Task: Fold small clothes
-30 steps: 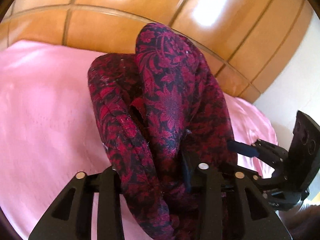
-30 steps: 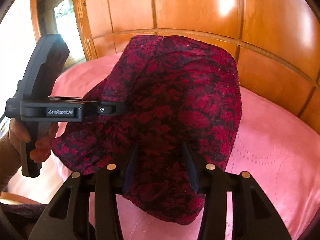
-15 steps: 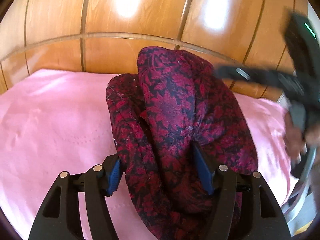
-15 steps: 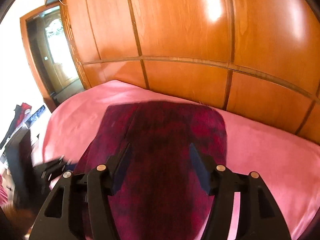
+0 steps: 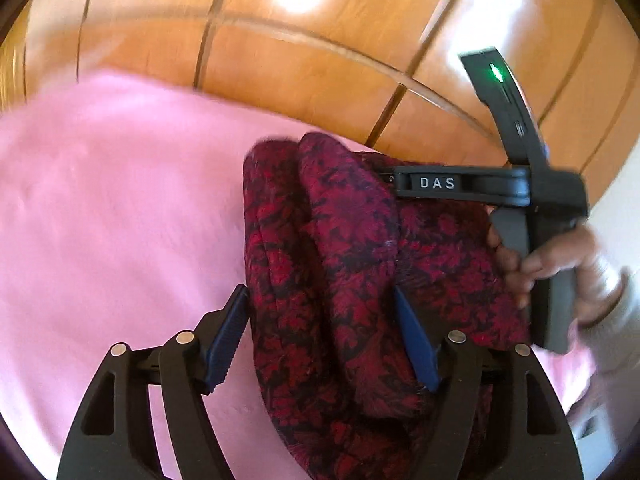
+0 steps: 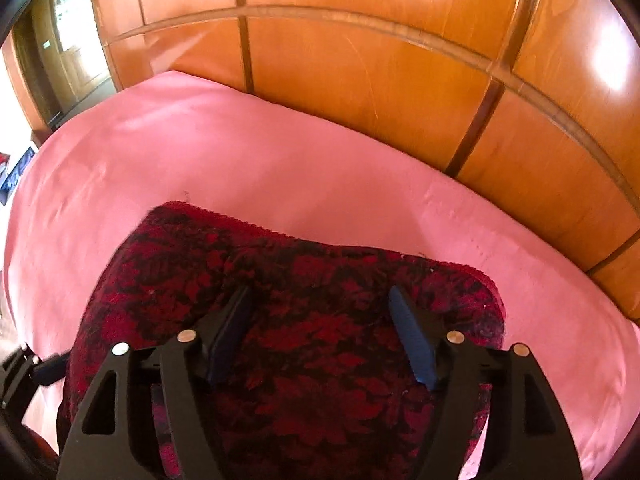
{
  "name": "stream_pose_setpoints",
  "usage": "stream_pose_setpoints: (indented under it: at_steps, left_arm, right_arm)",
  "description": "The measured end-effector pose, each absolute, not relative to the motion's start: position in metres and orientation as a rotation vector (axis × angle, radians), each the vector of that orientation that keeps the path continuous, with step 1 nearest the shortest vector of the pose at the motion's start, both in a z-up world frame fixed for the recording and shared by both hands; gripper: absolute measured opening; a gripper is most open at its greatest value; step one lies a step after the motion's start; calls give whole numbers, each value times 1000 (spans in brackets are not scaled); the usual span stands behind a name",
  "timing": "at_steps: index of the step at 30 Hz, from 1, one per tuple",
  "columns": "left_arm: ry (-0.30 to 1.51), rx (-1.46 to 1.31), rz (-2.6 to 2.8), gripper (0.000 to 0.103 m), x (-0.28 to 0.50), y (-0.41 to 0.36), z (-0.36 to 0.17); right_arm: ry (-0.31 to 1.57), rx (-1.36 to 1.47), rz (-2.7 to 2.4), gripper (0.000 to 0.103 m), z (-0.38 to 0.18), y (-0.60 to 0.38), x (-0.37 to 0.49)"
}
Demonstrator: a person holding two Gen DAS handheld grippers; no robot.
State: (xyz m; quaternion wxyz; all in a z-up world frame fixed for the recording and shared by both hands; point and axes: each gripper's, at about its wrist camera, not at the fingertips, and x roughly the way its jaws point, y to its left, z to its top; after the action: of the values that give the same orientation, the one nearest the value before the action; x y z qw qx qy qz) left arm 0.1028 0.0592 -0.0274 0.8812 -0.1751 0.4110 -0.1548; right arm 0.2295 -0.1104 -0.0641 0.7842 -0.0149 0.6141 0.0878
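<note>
A home bedroom: a pink bedsheet (image 6: 280, 168) against a glossy panelled wooden headboard (image 6: 360, 60).

Near end of dark red floral-patterned folded garment (image 5: 352, 280) cut off by bottom edge. Right gripper's (image 5: 390, 179) fingertips hidden behind garment (handle blurred). Doorway clutter (image 6: 16, 168) too small to identify.

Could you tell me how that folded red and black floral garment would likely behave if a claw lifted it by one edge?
The garment is probably floppy: its soft, rounded folds bulge on the pink bedsheet, so the stack would likely droop and unfold. Its fuzzy woven surface suggests decent grip, not slipperiness. It looks unbreakable.
</note>
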Motion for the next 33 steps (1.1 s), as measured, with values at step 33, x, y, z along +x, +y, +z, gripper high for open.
stream_pose_setpoints:
  at_steps: [33]
  left_arm:
    - [762,-85,-224,80,64,40,-4]
  right_arm:
    - [1182,740,309,100,-51,-244,83]
